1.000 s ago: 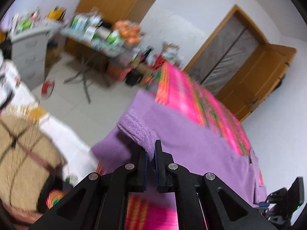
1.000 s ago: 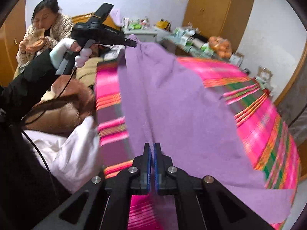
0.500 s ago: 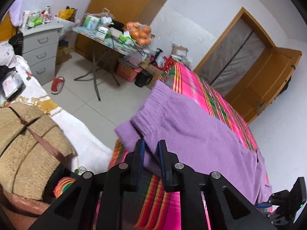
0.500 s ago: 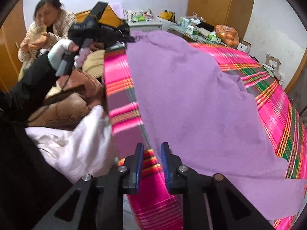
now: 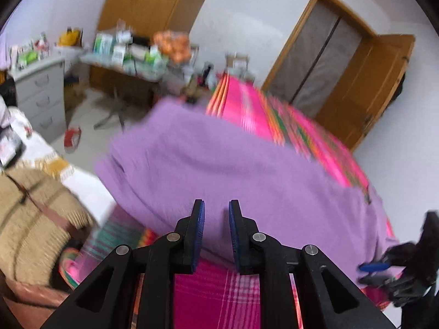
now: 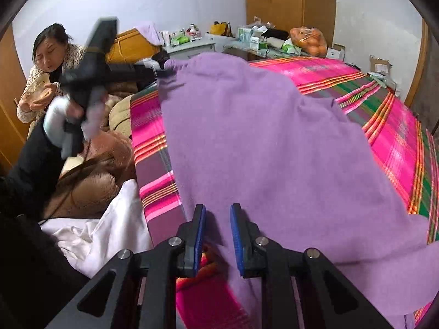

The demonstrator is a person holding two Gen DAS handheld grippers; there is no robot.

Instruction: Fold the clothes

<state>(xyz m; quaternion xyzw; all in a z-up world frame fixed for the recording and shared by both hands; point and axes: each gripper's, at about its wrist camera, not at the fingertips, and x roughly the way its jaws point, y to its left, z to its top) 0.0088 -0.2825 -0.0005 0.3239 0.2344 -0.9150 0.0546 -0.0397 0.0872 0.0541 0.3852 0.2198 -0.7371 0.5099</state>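
Note:
A purple fleece garment lies spread flat on the pink striped bedcover. My left gripper hovers over one end of it; its jaws are opening, with nothing pinched and the cloth lying beneath the gap. Over the other end, my right gripper is open, its blue pads clear of the fabric below. In the right wrist view the left gripper sits blurred at the garment's far end. The right gripper shows at the lower right of the left wrist view.
Brown coats and a white cloth are piled beside the bed. A person sits eating at the far left. A cluttered table, grey drawers and a wooden door line the room.
Both grippers let go of the purple garment and opened; it dropped flat onto the bedcover. The left gripper swung sideways over its end, and the right one barely moved.

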